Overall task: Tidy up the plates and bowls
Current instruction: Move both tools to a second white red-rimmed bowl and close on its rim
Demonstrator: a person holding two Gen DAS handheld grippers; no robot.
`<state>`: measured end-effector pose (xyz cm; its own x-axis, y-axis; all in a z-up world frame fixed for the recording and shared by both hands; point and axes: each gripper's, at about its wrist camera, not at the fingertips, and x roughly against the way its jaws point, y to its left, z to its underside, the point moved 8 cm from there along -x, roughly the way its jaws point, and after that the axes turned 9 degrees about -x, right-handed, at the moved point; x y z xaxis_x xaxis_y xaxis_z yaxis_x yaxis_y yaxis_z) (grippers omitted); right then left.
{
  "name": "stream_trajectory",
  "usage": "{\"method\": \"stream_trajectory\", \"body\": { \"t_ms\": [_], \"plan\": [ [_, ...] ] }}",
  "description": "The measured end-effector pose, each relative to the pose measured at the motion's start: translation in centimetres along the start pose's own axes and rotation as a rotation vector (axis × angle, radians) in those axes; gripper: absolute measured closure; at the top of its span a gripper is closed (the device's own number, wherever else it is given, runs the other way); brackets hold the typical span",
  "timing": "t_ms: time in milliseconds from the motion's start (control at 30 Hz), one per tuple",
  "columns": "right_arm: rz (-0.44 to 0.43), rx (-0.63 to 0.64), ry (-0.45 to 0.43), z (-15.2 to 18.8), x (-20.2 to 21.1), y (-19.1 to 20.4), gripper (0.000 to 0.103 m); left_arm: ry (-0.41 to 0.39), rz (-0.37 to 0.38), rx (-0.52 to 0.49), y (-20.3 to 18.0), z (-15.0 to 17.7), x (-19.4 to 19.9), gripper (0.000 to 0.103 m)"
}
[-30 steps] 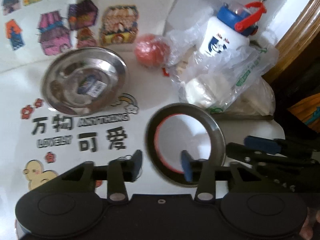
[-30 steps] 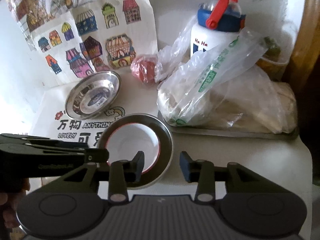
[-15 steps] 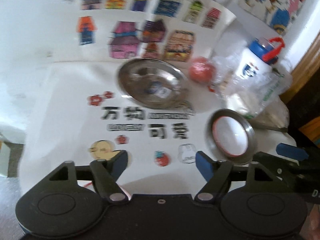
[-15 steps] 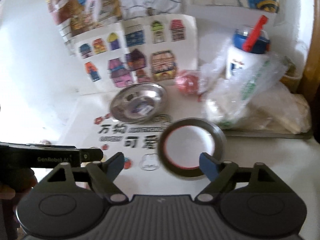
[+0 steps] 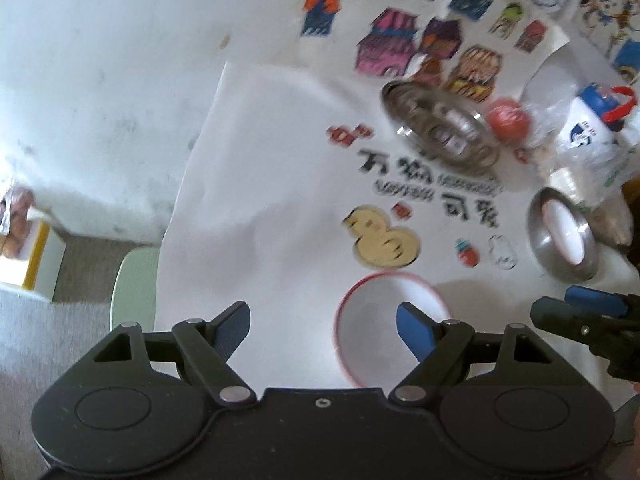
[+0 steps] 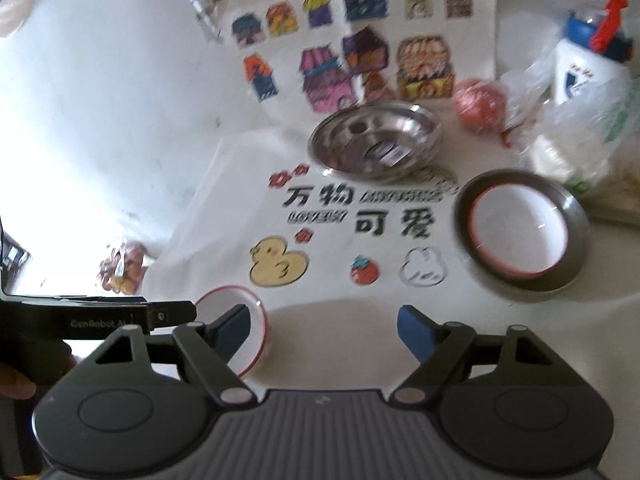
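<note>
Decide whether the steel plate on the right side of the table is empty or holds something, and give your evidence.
It holds something. In the right wrist view a white bowl with a red rim sits inside the steel plate, whose grey rim rings it all round.

— Items on the table?
— Three groups. A white bowl with red rim (image 5: 384,328), upright and empty, sits alone at the near edge.
— The metal ware?
— A steel plate (image 6: 524,236) carries a second red-rimmed white bowl (image 6: 520,232) nested inside. Farther back, apart from both, an empty steel bowl (image 6: 376,144) stands upright with a label inside.
</note>
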<state>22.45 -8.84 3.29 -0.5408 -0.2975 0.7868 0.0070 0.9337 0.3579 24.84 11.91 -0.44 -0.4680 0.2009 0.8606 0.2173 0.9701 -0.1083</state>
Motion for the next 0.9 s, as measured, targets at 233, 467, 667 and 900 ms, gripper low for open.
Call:
{"method": "stream_trajectory", "body": {
  "t_ms": [233,467,667,900],
  "plan": [
    [0.000,0.023,0.060,1.4,-2.7,1.2,0.025,0.033,0.021,0.005,0.6,1.3,-1.4,0.022],
    [0.002,0.021,0.104,2.2,-4.4,1.8,0.050,0.062,0.083,-0.012,0.2,1.9,-2.1,0.058],
    [-0.004,0.011,0.130,2.5,-5.1,2.4,0.064,0.076,0.110,-0.021,-0.1,1.9,-2.5,0.070],
    [-0.020,0.007,0.150,2.8,-6.0,3.2,0.084,0.087,0.145,-0.024,-0.8,1.8,-2.7,0.088]
  ]
}}
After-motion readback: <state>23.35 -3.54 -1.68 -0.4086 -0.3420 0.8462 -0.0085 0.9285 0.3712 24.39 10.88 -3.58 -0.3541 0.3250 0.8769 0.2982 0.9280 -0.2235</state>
